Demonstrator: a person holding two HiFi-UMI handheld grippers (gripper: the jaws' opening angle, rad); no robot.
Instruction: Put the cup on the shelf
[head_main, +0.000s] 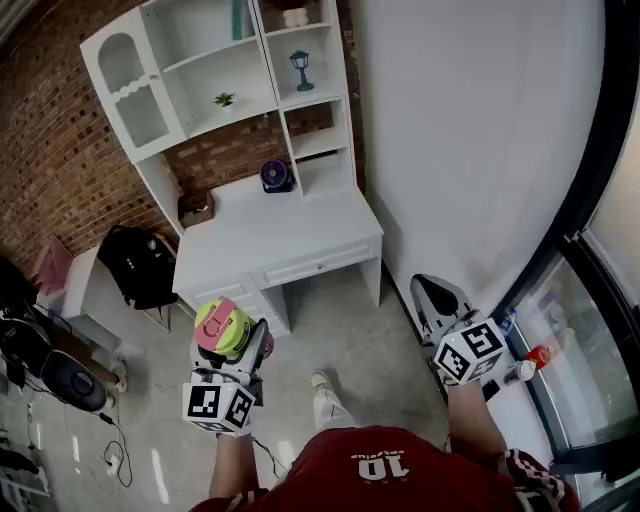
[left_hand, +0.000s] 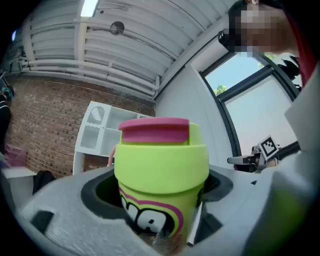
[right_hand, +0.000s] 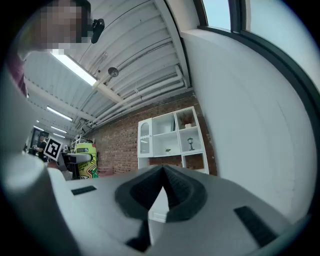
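Looking steeply down from head height, well back from the shelf (head_main: 235, 75). In both gripper views, facing forward, slightly upward, sharing that shelf and the brick wall (head_main: 60, 150).

Cup (left_hand: 160, 170): lime-green body and lime-green lid with a pink flap on top. A pink and black graphic runs across the side wall. Pose: upright, lid on. Position: near, left of centre, with its lower body clamped between the jaws of the left gripper (head_main: 233, 352).

Shelf (head_main: 205, 85): white unit with open compartments and one arched door at its left. It stands on a white desk against the far brick wall. Cup and shelf are well apart.
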